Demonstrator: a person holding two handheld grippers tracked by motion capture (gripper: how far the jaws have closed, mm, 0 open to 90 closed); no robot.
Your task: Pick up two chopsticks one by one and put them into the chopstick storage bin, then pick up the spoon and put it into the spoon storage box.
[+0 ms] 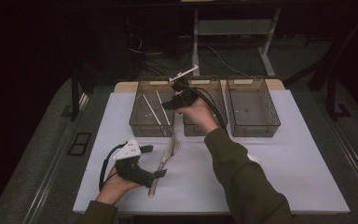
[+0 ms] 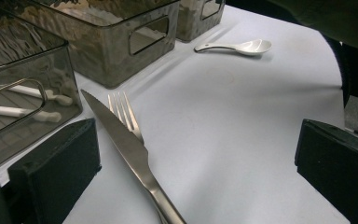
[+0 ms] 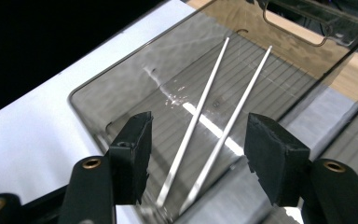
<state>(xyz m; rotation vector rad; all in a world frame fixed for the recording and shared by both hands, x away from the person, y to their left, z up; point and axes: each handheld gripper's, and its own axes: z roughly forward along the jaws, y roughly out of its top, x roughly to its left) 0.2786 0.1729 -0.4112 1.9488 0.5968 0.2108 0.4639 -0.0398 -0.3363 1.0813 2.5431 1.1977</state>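
A steel knife (image 2: 126, 149) and a fork (image 2: 123, 114) lie side by side on the white table, near the front in the high view, knife (image 1: 154, 183) and fork (image 1: 174, 145). My left gripper (image 1: 154, 161) rests low over them, open wide, with the knife blade between its jaws (image 2: 196, 140) and untouched. My right gripper (image 1: 168, 103) hovers above the left clear bin (image 1: 137, 119), open and holding nothing (image 3: 196, 140). Two white chopsticks (image 3: 200, 102) lie loose on that bin's floor (image 1: 153, 111). A white spoon (image 2: 242, 46) lies on the table to the right.
Three clear bins stand in a row at the back: the left one, a middle bin (image 1: 214, 88) and a right bin (image 1: 254, 107). The right forearm in a dark green sleeve (image 1: 242, 177) crosses the table's middle. Dark floor surrounds the table.
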